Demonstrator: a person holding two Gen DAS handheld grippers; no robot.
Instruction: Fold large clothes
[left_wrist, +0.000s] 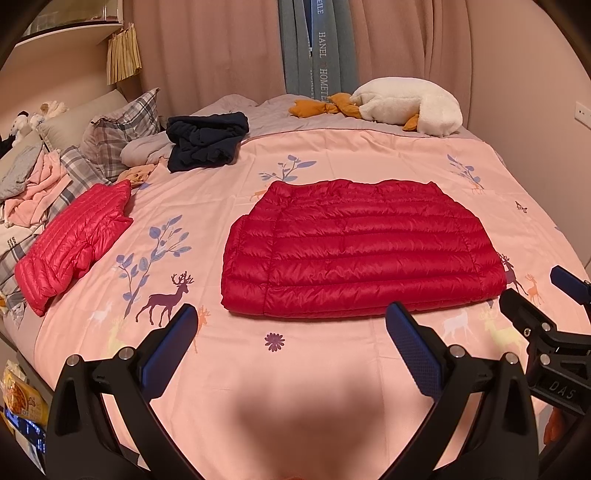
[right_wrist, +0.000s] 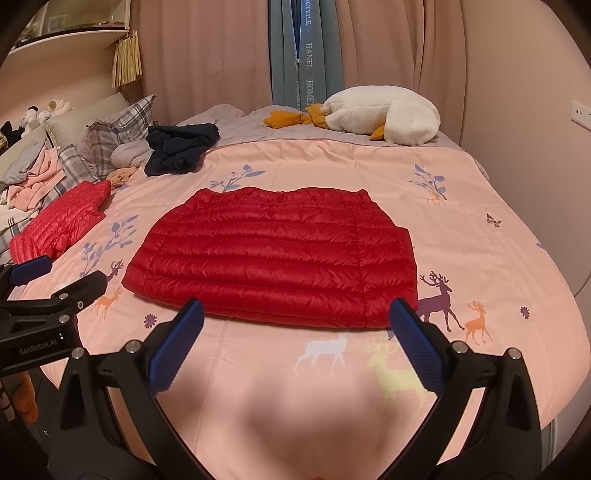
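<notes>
I see the red down jacket (left_wrist: 364, 251) lying folded flat mid-bed on the pink deer-print duvet (left_wrist: 332, 369). My left gripper (left_wrist: 291, 334) and right gripper (right_wrist: 295, 328) hover just short of its near edge, both with jaws spread wide, empty. A second folded red jacket (left_wrist: 74, 243) lies well left

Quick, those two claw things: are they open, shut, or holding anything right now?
Left gripper: open, fingers wide apart, holding nothing.
Right gripper: open, holding nothing, just short of the red jacket.
</notes>
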